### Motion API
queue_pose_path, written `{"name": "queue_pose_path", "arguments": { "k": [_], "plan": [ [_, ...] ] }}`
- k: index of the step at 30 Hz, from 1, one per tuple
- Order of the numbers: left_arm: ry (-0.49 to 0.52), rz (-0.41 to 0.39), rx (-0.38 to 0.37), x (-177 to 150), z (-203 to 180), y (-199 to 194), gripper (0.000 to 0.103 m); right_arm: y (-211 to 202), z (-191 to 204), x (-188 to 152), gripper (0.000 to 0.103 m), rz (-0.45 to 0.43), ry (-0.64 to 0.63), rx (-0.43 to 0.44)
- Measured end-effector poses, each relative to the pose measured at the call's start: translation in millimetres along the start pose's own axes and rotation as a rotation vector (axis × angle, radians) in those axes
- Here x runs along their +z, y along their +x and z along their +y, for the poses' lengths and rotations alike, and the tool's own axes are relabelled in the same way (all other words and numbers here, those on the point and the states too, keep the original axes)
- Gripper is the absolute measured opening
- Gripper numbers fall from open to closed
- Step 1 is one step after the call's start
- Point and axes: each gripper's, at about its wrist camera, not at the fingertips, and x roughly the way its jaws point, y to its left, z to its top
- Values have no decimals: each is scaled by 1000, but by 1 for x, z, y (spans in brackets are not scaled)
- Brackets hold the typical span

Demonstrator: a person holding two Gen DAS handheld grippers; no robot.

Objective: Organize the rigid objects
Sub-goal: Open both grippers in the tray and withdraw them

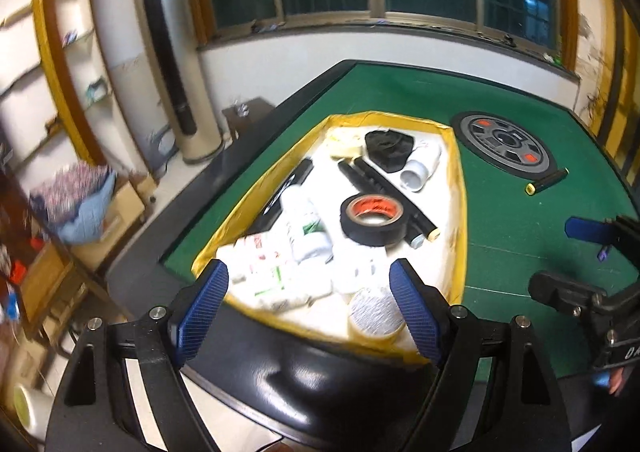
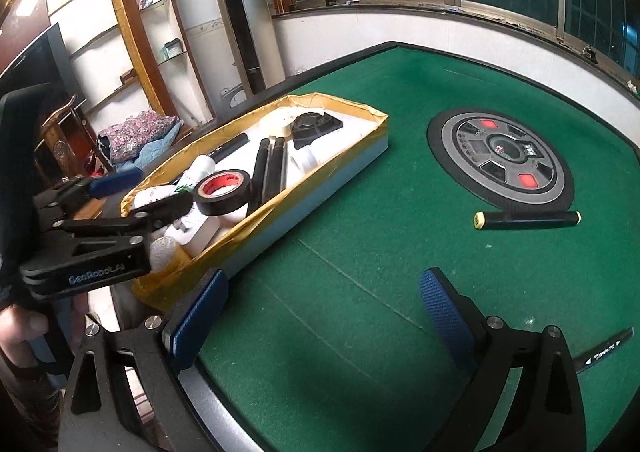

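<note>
A green felt table with a round grey dial set in its middle stands under dark barred windows, a tall fan tower by the wall. At the table's near left sits a yellow-rimmed box, already crowded with a roll of black tape, white bottles, black tubes and small cartons. One item remains outside it: a black marker pen with a pale yellow cap, lying flat on the felt just beside the dial's edge, well apart from the box.

The right gripper hovers above bare felt, jaws spread wide and holding nothing, the pen ahead of it and slightly to its right. The left gripper hangs over the near end of the box, likewise spread and empty.

The pen looks light, stiff and smooth-sided, so it is likely to roll or squirt out of a careless pinch. A grasp across the middle of the barrel, fingers square to its length, seems the soundest hold; the ribbed blue pads should help against slipping. A thin dark strip at the right edge is too cut off to identify.
</note>
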Motion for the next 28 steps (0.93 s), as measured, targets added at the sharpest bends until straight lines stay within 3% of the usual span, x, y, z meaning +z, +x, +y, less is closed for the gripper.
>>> {"name": "queue_pose_path", "arguments": {
  "k": [14,28],
  "plan": [
    [-27,59,-58,-10,-4,5,83,-5,24,-15,95,5,-32,49],
    [-23,56,-55,-10,-7,-1,83,-5,38,-10,95,9,-25,34]
  ]
}}
